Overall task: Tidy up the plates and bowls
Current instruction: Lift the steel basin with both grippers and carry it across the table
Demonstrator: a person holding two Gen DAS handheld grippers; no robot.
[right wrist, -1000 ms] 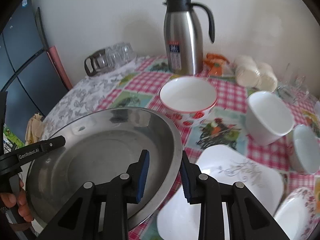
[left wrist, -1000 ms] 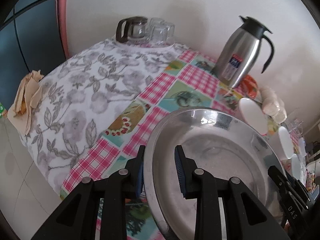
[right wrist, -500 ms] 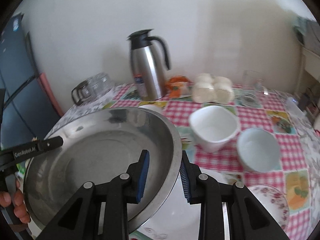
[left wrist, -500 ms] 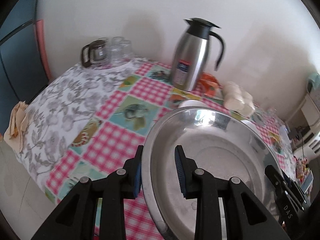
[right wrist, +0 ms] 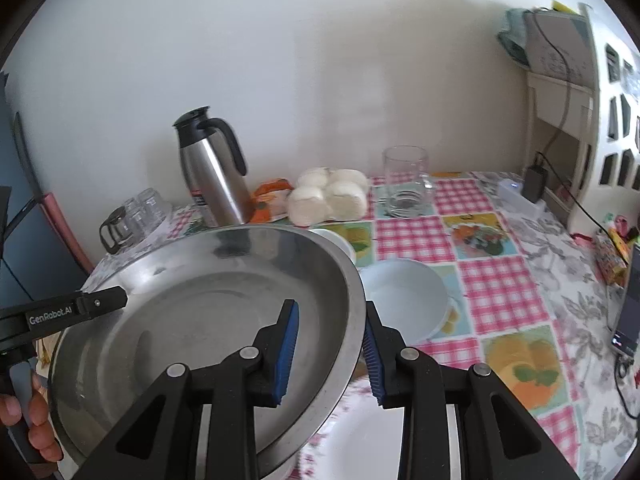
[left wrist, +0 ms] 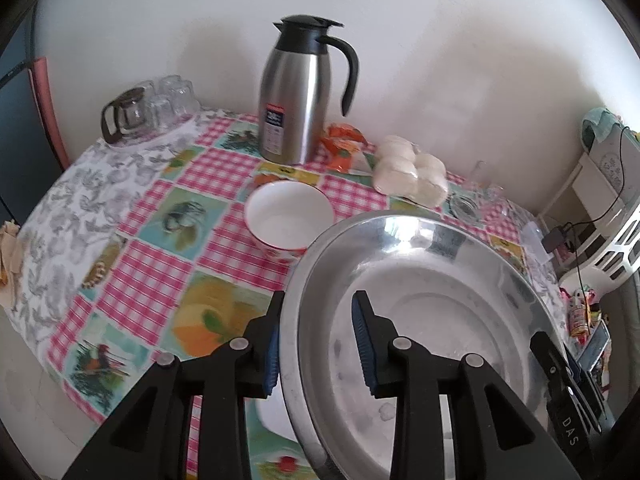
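Two grippers carry one wide steel basin [left wrist: 432, 320] between them, held above the table [left wrist: 140, 272] over its near edge. It is round, shallow and shiny, with a rolled rim and a dull, smudged floor that mirrors the wall.

Only the left wrist view shows the white bowl with a red-patterned rim [left wrist: 289, 216] whole, standing mid-table just in front of the steel jug [left wrist: 296, 96]; in the right wrist view the basin hides most of it. That right view alone shows a plain white bowl [right wrist: 404, 296] just beyond the basin's right rim, a clear glass mug [right wrist: 405, 182] near the far edge, a flowered plate [right wrist: 360, 432] at the near edge, and a hand [right wrist: 28, 416] on the left tool's grip.

Left gripper [left wrist: 316, 344] grasps the basin's left rim, one blue pad outside and one inside, its jaws easing slightly apart. Right gripper [right wrist: 330, 354] is clamped on the opposite rim the same way, narrowly spread.
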